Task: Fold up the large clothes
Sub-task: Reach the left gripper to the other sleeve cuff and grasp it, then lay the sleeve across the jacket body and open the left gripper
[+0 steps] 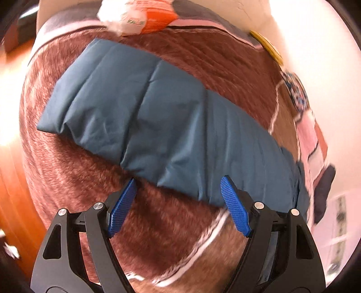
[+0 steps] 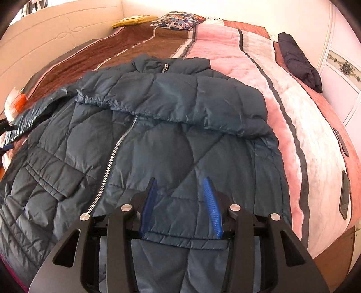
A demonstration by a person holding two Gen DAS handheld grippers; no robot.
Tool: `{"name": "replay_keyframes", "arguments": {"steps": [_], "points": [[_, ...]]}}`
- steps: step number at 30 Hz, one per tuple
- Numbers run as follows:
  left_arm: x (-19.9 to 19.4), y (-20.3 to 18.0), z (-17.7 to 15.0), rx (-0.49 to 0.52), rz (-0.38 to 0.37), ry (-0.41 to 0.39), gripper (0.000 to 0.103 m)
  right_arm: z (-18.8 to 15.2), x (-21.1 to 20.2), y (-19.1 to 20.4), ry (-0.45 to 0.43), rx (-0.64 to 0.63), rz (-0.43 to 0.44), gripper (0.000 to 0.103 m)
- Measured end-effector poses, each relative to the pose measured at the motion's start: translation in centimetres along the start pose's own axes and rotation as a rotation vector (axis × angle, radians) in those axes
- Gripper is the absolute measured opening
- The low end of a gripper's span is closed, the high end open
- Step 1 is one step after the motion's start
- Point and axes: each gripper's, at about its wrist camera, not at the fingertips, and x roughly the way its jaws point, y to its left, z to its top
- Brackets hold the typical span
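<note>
Looking through both wrist cameras, I am seeing a bed covered by a fuzzy brown blanket with thin white stripes on one side and a plush pink-and-white blanket with dark stripes on the other. A pale headboard or wall panel is running behind it, and a white panelled door with floral trim is standing off to the right. A patterned pillow and a yellow item are lying at the far end, a dark navy folded garment is resting near the right edge, and an orange-and-white plastic package is sitting at the bed's edge.

The teal quilted puffer jacket with a silver zipper is lying spread across the bed, front up, collar away from me, one sleeve folded over its chest. In the left view, its other sleeve is stretching out flat over the brown blanket.

My left gripper is hovering with its blue ribbed fingers spread wide, pinching nothing; the sleeve's near edge is lying just beyond the tips. My right gripper is holding its fingers partly apart over the jacket's lower front, with the fabric lying between them; I cannot tell whether the pads are pressing on it.
</note>
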Motion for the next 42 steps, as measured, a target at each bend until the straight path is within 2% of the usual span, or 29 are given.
{"name": "replay_keyframes", "arguments": {"steps": [7, 9, 10, 12, 14, 19, 22, 27, 30, 33, 36, 38, 42], "points": [[1.4, -0.1, 1.5, -0.069, 0.024, -0.055, 0.074, 0.0, 0.2, -0.1, 0.002, 0.014, -0.01, 0.043], [1.8, -0.4, 2.2, -0.069, 0.069, -0.064, 0.05, 0.0, 0.4, -0.2, 0.007, 0.018, -0.011, 0.043], [2.0, -0.7, 2.4, -0.055, 0.081, -0.064, 0.044, 0.0, 0.4, -0.2, 0.008, 0.021, -0.011, 0.043], [1.9, -1.4, 3.0, -0.014, 0.111, -0.084, 0.013, 0.1, 0.5, -0.3, 0.005, 0.029, -0.011, 0.043], [1.5, -2.1, 3.6, 0.027, 0.12, -0.105, 0.008, 0.0, 0.4, -0.5, 0.0, 0.037, -0.008, 0.045], [-2.7, -6.8, 3.5, 0.229, 0.15, -0.253, 0.005, -0.3, 0.4, -1.5, -0.01, 0.075, 0.003, 0.047], [-5.6, -10.3, 3.4, 0.333, 0.124, -0.339, 0.004, -0.5, 0.4, -2.3, -0.018, 0.102, 0.01, 0.047], [-11.7, -18.4, 1.8, 0.535, -0.003, -0.466, 0.004, -1.1, 0.1, -4.0, -0.032, 0.156, 0.02, 0.048], [-14.3, -23.6, -0.3, 0.658, -0.098, -0.496, 0.004, -1.6, -0.2, -5.2, -0.047, 0.191, 0.026, 0.048], [-15.3, -28.1, -3.5, 0.778, -0.175, -0.491, 0.004, -2.1, -0.3, -6.7, -0.058, 0.233, 0.031, 0.047], [-14.8, -33.0, -7.8, 0.91, -0.262, -0.445, 0.004, -2.7, -0.5, -8.1, -0.066, 0.276, 0.034, 0.048], [-13.2, -36.2, -11.5, 0.997, -0.315, -0.378, 0.004, -3.1, -0.6, -8.9, -0.068, 0.298, 0.035, 0.048], [-8.4, -40.0, -18.0, 1.107, -0.353, -0.235, 0.004, -4.3, -0.9, -11.0, -0.077, 0.355, 0.033, 0.048]]}}
